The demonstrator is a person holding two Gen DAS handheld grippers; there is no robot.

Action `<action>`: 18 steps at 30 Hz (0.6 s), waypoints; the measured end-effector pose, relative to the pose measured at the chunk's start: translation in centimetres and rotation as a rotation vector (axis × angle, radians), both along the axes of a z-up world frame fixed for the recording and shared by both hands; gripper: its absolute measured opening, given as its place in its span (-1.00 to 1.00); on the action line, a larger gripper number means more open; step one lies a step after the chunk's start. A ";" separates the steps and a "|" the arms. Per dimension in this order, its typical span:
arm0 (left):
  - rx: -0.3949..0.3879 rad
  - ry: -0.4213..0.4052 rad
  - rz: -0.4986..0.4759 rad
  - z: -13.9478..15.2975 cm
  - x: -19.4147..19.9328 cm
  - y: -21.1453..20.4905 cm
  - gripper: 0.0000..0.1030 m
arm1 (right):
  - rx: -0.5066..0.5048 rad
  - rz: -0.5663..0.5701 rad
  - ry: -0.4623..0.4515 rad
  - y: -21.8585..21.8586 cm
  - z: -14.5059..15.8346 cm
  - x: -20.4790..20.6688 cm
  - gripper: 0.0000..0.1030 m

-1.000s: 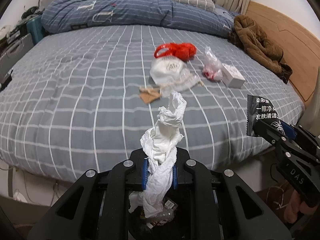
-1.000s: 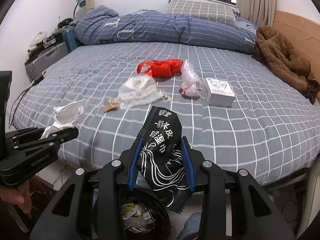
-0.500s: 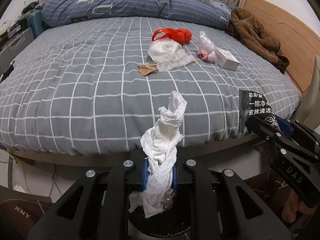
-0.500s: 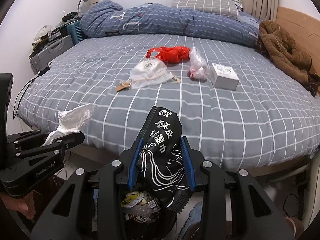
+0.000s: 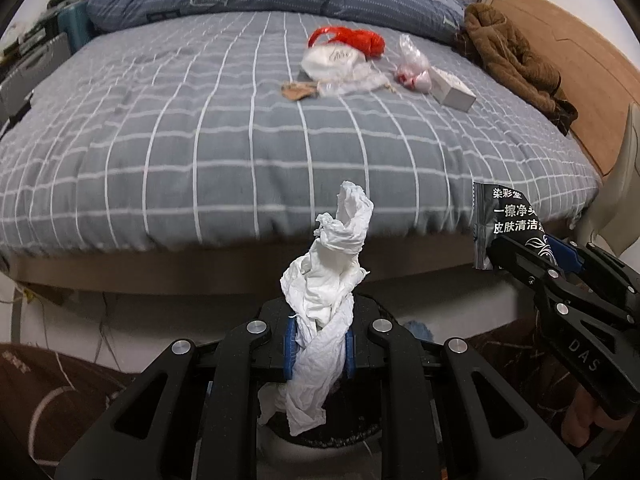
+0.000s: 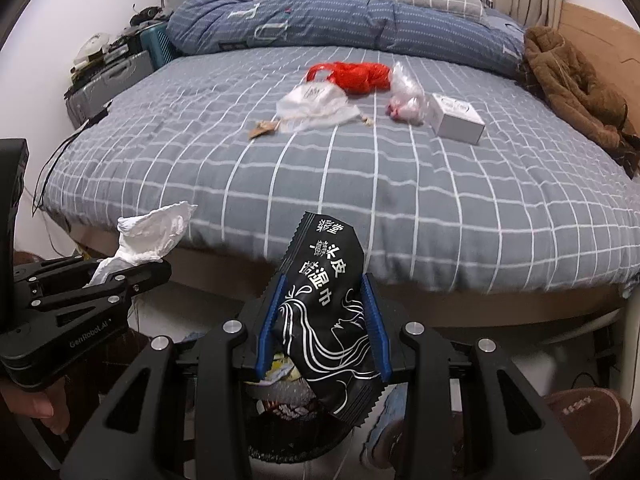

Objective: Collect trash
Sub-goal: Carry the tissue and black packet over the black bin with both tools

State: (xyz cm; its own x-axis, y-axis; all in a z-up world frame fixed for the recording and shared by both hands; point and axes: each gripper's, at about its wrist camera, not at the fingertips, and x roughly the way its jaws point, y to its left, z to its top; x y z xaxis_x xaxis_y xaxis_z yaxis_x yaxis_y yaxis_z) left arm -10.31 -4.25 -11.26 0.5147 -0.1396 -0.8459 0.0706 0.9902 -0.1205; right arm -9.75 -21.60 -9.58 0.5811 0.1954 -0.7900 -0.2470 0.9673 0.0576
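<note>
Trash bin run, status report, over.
Left hand-held gripper shut on tissue. Right hand-held gripper shut on black wrapper. Both above trash bin; nothing blocking.

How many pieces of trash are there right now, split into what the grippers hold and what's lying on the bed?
Held in grippers: 2 - white tissue, black wipes packet
On the bed: 5 - red bag, white bag, clear bag, white box, brown scrap
Total: 7
</note>
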 end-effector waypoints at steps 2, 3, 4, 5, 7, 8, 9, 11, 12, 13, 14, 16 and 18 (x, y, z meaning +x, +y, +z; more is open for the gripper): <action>-0.001 0.016 0.000 -0.4 -0.3 0.0 -0.68 | 0.005 0.001 0.019 0.0 -0.4 -0.4 -0.29; -0.001 0.028 0.001 -0.7 -0.6 0.0 -0.68 | 0.008 -0.001 0.028 0.0 -0.6 -0.5 -0.29; -0.004 0.041 0.003 -1.0 -0.8 0.1 -0.68 | 0.012 -0.006 0.044 0.0 -1.0 -0.7 -0.29; -0.011 0.054 0.005 -1.3 -1.0 0.1 -0.68 | 0.014 -0.008 0.057 -0.1 -1.3 -0.9 -0.29; -0.019 0.072 0.009 -1.8 -1.4 0.3 -0.68 | 0.015 -0.014 0.088 -0.1 -1.9 -1.2 -0.29; -0.021 0.081 0.009 -2.0 -1.6 0.3 -0.68 | 0.016 -0.016 0.102 0.0 -2.2 -1.3 -0.29; -0.022 0.094 0.005 -2.3 -1.7 0.3 -0.68 | 0.015 -0.016 0.111 0.0 -2.5 -1.3 -0.29; -0.019 0.109 -0.006 -2.8 -1.7 0.1 -0.68 | -0.004 -0.011 0.134 0.3 -3.2 -1.3 -0.29; -0.011 0.118 -0.012 -3.3 -1.6 -0.1 -0.68 | -0.012 -0.007 0.140 0.4 -3.5 -1.3 -0.29; -0.008 0.124 -0.014 -3.5 -1.6 -0.2 -0.68 | -0.017 -0.003 0.147 0.5 -3.9 -1.2 -0.29; -0.005 0.132 -0.017 -3.9 -1.6 -0.2 -0.68 | -0.022 0.000 0.155 0.6 -4.2 -1.1 -0.29; 0.003 0.151 -0.021 -4.7 -1.3 -0.4 -0.68 | -0.028 0.002 0.178 0.6 -5.1 -0.9 -0.29; 0.007 0.171 -0.020 -5.5 -1.0 -0.4 -0.68 | -0.036 0.002 0.197 0.6 -5.8 -0.6 -0.29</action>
State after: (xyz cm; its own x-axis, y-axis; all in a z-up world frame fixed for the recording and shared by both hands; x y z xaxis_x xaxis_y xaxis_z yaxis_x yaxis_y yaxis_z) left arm -11.26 -4.68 -16.78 0.3603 -0.1423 -0.9219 0.0692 0.9896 -0.1257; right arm -10.39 -20.98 -15.43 0.4138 0.1664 -0.8950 -0.2366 0.9690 0.0708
